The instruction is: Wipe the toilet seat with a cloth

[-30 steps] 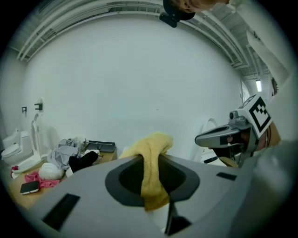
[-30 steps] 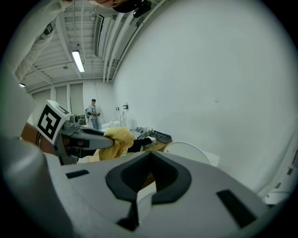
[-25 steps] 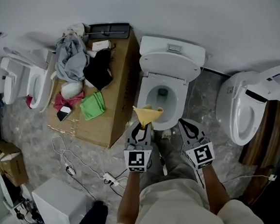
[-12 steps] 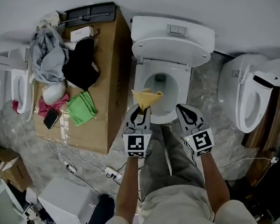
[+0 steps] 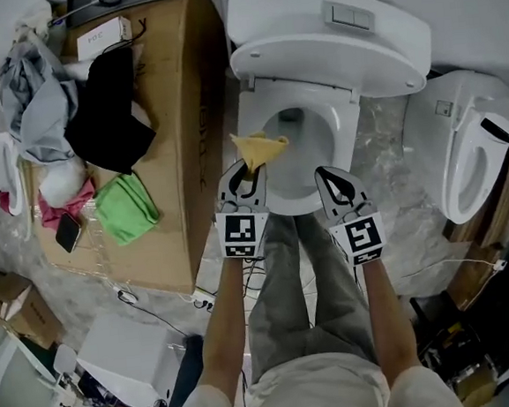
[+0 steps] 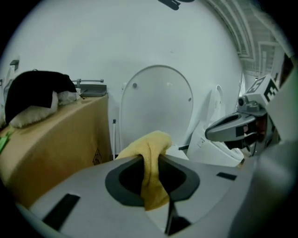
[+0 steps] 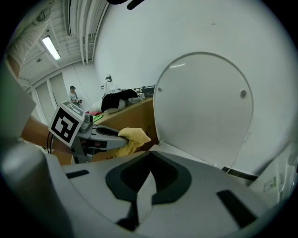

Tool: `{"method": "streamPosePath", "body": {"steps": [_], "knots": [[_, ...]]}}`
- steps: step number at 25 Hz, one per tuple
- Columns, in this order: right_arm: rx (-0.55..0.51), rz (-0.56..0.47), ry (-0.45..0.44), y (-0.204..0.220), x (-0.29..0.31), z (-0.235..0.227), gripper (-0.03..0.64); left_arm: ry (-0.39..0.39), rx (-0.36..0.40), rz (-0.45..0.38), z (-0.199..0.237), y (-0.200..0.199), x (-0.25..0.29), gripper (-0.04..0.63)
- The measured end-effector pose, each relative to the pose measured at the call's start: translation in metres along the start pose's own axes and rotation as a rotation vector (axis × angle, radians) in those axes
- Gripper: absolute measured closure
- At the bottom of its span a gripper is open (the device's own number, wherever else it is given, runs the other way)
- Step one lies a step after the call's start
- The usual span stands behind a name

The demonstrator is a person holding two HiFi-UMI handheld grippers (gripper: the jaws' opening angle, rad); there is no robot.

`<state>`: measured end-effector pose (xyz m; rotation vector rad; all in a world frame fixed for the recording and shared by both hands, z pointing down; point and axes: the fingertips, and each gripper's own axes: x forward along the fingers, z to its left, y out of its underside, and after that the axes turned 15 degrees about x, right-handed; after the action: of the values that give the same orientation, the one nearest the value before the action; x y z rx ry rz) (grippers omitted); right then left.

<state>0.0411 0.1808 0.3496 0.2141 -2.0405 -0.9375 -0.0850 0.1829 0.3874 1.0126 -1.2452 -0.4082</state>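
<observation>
A white toilet with its lid raised stands before me; its seat [image 5: 339, 160] rings the bowl. My left gripper [image 5: 244, 167] is shut on a yellow cloth [image 5: 258, 148], which hangs over the seat's front left. In the left gripper view the cloth [image 6: 151, 165] is pinched between the jaws, with the raised lid [image 6: 156, 109] behind. My right gripper [image 5: 331, 175] hovers over the seat's front right, shut and empty. The right gripper view shows the lid [image 7: 205, 102] and the left gripper holding the cloth [image 7: 132, 137].
A cardboard box [image 5: 183, 151] left of the toilet carries clothes, a green cloth [image 5: 125, 209] and a phone. Another toilet [image 5: 467, 157] stands at the right, one more at the far left. Cables lie on the floor [image 5: 157, 309]. The person's legs are below the grippers.
The head view has moved closer to the toilet, which now fills more of the frame. Both grippers kept their places over the seat's front, the left still holding the cloth.
</observation>
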Motion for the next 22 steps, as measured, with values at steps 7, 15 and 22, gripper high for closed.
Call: {"method": "streamPosePath", "body": {"steps": [7,15,22], "knots": [[0.009,0.047,-0.005,0.031,0.044,-0.008,0.611,0.046,0.009,0.078,0.007,0.059,0.044,0.514],[-0.017,0.077,-0.018,0.057,0.068,-0.022,0.611,0.079,0.067,0.154,0.016,0.109,0.081,0.514],[-0.026,0.103,-0.046,0.081,0.065,-0.030,0.611,0.101,0.114,0.245,0.015,0.148,0.094,0.514]]}}
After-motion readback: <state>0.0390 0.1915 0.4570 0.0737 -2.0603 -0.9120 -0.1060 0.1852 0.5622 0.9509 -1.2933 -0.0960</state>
